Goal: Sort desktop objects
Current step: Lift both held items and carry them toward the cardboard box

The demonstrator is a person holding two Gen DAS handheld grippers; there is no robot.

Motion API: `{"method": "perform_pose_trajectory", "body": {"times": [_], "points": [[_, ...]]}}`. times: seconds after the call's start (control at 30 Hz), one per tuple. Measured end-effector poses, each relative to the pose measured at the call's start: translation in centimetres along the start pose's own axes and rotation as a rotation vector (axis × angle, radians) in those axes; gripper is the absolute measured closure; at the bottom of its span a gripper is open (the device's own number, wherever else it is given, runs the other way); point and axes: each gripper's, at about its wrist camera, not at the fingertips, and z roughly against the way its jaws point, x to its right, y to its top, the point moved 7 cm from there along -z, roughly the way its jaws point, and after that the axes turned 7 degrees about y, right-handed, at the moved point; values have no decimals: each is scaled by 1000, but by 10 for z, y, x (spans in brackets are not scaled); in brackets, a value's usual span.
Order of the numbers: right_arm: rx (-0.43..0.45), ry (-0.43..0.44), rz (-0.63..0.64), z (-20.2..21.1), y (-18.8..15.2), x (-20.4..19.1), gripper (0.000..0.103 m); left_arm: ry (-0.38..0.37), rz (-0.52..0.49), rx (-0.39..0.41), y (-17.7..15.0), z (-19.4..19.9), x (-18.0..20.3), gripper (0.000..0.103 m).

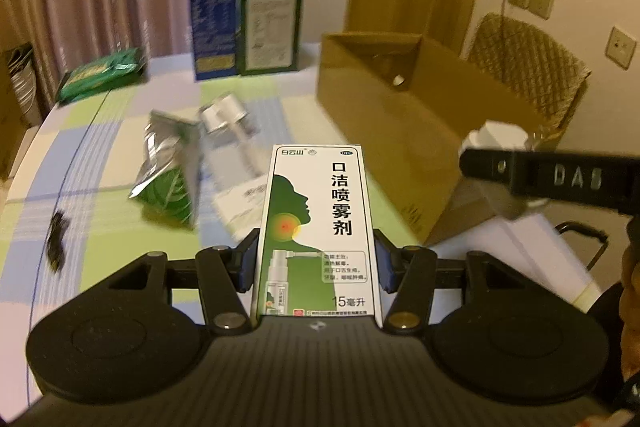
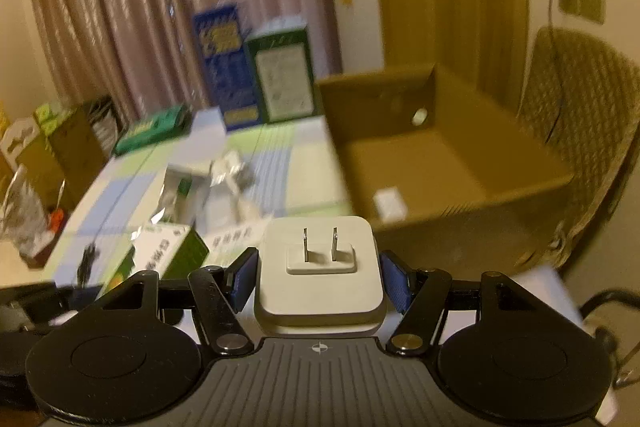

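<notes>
My left gripper (image 1: 316, 263) is shut on a white and green spray medicine box (image 1: 316, 227), held upright above the table. My right gripper (image 2: 318, 277) is shut on a white power adapter (image 2: 320, 267) with two prongs facing forward; it also shows in the left wrist view (image 1: 494, 135) at the right, near the open cardboard box (image 1: 400, 99). The cardboard box (image 2: 440, 155) holds a small white item (image 2: 389, 203). On the table lie a silver-green foil bag (image 1: 168, 171), a white spray bottle (image 1: 228, 115) and a white leaflet (image 1: 240, 203).
A blue carton (image 1: 212, 11) and a green carton (image 1: 268, 23) stand at the table's far edge. A green packet (image 1: 100, 71) lies far left. A dark small item (image 1: 58, 235) lies at the left. A wicker chair (image 1: 524, 67) stands behind the cardboard box. White paper (image 1: 532, 259) lies right.
</notes>
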Motion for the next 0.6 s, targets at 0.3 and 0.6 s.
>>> {"method": "perform_pose_trajectory", "body": {"times": [0.3,0.6], "points": [[99,-81,48,21,71,63,41,-61,-56,39,58,-18,67,53],[56,-126,65,-9,92,131,41,-100,-70,23,91,-64,118,53]]}}
